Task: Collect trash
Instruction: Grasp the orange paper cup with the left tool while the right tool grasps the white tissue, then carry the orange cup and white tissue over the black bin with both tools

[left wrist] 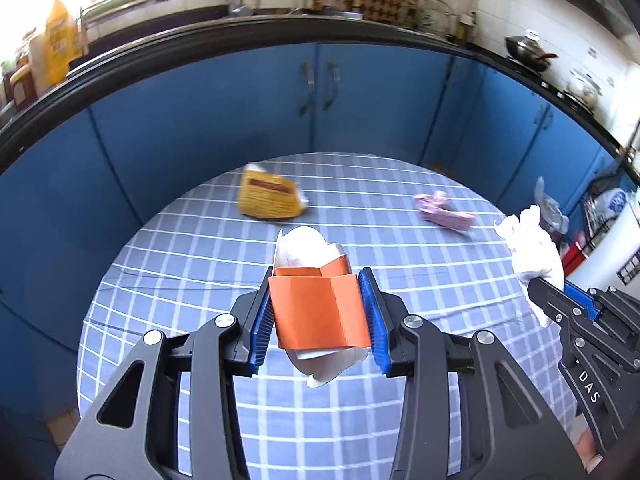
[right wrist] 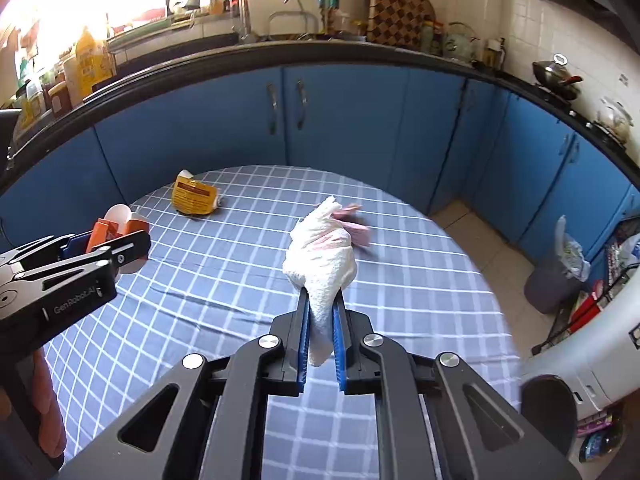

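Observation:
My left gripper (left wrist: 318, 280) is shut on an orange-and-white paper box (left wrist: 318, 308) and holds it above the round table with the blue checked cloth (left wrist: 200, 320). My right gripper (right wrist: 322, 300) is shut on a crumpled white tissue (right wrist: 320, 258) above the table; it also shows in the left wrist view (left wrist: 532, 244). A yellow snack wrapper (left wrist: 270, 196) (right wrist: 194, 196) lies at the table's far left. A pink wrapper (left wrist: 442, 210) (right wrist: 358, 232) lies at the far right, partly hidden by the tissue in the right wrist view.
A grey trash bin (right wrist: 554, 280) with a plastic liner stands on the floor right of the table. Blue cabinets (right wrist: 360, 128) under a black counter curve behind the table. A white appliance (right wrist: 580, 368) stands at the near right.

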`<action>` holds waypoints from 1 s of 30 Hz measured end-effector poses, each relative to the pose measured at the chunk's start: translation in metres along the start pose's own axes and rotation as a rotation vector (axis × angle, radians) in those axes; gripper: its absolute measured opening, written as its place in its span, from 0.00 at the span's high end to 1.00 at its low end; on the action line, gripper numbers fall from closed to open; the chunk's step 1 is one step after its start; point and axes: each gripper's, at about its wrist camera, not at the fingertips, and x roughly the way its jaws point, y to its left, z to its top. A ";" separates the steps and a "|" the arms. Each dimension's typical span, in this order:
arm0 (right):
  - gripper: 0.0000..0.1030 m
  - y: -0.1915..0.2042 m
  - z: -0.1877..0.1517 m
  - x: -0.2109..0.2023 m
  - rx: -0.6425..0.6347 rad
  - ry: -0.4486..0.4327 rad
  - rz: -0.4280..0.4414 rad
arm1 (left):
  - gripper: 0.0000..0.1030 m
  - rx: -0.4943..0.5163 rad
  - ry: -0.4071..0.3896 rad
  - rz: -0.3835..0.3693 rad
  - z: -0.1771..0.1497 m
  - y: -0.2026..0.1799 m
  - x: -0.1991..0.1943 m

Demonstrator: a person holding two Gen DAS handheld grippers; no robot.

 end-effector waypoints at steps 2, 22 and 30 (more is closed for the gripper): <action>0.90 -0.009 -0.006 -0.010 0.005 -0.009 -0.011 | 0.60 0.026 -0.002 -0.011 -0.003 -0.018 -0.006; 0.90 -0.155 -0.072 -0.066 0.186 -0.014 -0.162 | 0.60 0.254 0.031 -0.129 -0.028 -0.196 -0.008; 0.90 -0.201 -0.092 -0.075 0.243 -0.003 -0.207 | 0.60 0.328 0.026 -0.178 -0.034 -0.257 -0.011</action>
